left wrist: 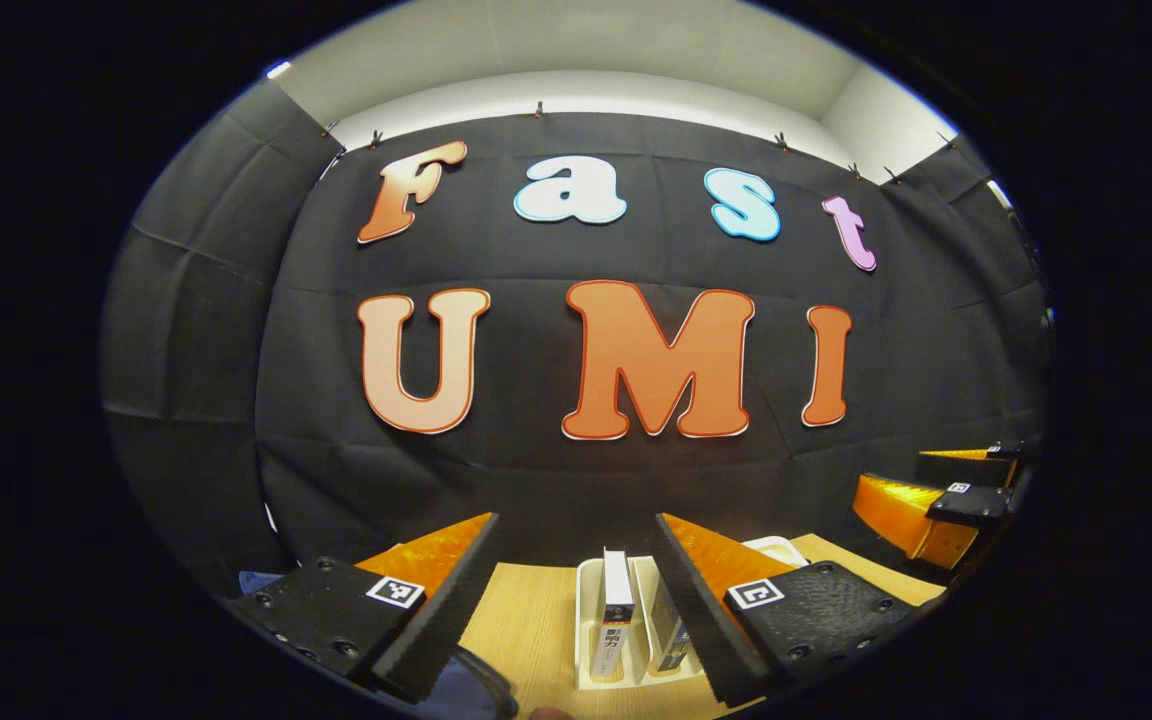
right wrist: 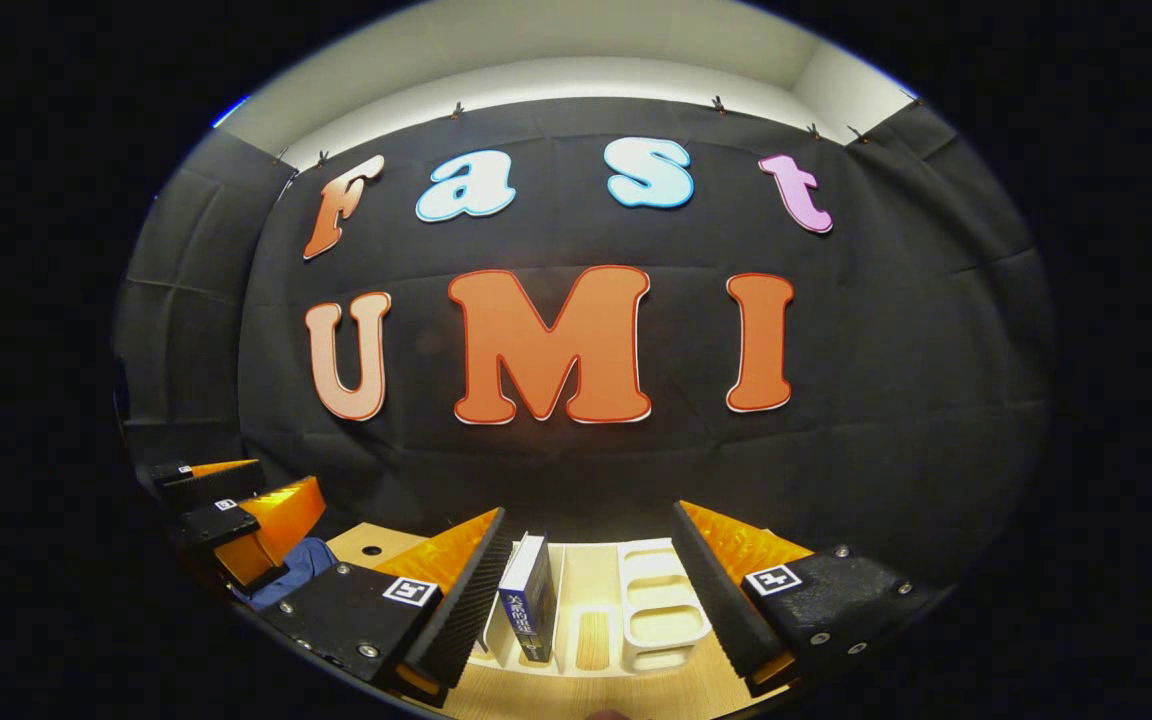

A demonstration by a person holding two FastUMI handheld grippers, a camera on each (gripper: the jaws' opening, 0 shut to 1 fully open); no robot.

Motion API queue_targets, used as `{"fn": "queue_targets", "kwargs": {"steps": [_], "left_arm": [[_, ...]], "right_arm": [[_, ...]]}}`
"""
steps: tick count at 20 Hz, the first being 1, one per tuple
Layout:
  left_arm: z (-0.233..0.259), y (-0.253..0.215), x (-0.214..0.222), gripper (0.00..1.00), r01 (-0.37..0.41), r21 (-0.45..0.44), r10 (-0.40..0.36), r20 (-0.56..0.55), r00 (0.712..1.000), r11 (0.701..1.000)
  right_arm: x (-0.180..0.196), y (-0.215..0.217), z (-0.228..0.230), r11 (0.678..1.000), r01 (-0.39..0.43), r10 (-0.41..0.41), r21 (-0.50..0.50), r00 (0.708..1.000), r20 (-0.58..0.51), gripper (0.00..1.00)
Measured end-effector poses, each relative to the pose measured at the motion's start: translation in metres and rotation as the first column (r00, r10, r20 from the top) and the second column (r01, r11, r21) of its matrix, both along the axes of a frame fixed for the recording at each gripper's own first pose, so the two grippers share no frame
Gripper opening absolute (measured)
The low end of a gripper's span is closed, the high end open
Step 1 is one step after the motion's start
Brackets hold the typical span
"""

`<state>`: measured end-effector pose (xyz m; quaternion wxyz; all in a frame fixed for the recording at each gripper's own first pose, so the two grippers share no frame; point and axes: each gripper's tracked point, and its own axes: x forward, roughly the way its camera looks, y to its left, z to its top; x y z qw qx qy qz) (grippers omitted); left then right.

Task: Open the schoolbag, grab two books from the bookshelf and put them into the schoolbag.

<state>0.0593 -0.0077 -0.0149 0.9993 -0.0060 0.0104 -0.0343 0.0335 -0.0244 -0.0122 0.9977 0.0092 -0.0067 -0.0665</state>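
Left gripper view, left to right. A strip of blue fabric, probably the schoolbag, shows at the lower left edge beneath the near finger; too little is visible to be sure of it. The left gripper is held over a wooden table, jaws spread wide with nothing between them. In the gap between the fingers, further off, stands a white bookshelf with slotted compartments. A white-spined book stands upright in it, and a second book stands just to its right, partly hidden by the right-hand finger. Far right, the right gripper hangs above the table's edge, jaws apart, seen side-on.

Right gripper view, left to right. At far left the left gripper hangs with jaws apart. Just below it lies a fold of blue fabric, again likely the schoolbag, resting on the table. The right gripper is open wide, empty. Between its fingers, a dark blue book stands in the bookshelf, leaning slightly left, close to the left-hand finger; whether it touches cannot be told. Bare white compartments lie right of the book.
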Motion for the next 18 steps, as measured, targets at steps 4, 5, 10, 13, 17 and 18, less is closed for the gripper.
{"fn": "queue_targets", "kwargs": {"steps": [4, 5, 10, 13, 17, 18], "left_arm": [[-0.004, 0.003, 0.005, 0.94, 0.019, -0.009, -0.019, -0.009, 1.000, 1.000], [-0.005, 0.003, 0.006, 0.94, 0.024, -0.008, -0.024, -0.011, 1.000, 1.000], [-0.005, 0.005, 0.009, 0.94, 0.035, 0.001, -0.035, -0.005, 0.999, 0.999], [-0.004, 0.011, 0.010, 0.94, 0.029, 0.001, -0.029, -0.004, 1.000, 1.000], [-0.003, 0.017, 0.010, 0.94, 0.026, 0.010, -0.026, -0.001, 1.000, 1.000], [-0.003, 0.019, 0.011, 0.94, 0.022, 0.014, -0.022, 0.002, 1.000, 1.000]], "right_arm": [[-0.001, 0.005, 0.000, 1.000, 0.019, -0.019, -0.019, 1.000, -0.002, 0.96], [-0.001, 0.006, -0.003, 1.000, 0.021, -0.021, -0.022, 1.000, -0.012, 0.96], [-0.002, 0.000, -0.014, 0.998, 0.059, -0.060, -0.023, 0.996, -0.061, 0.96], [0.001, -0.001, -0.015, 0.998, 0.069, -0.070, -0.015, 0.995, -0.065, 0.96], [0.003, 0.007, -0.008, 0.998, 0.059, -0.060, -0.035, 0.997, -0.038, 0.95], [0.004, 0.008, -0.009, 0.998, 0.054, -0.056, -0.039, 0.998, -0.034, 0.96]]}}
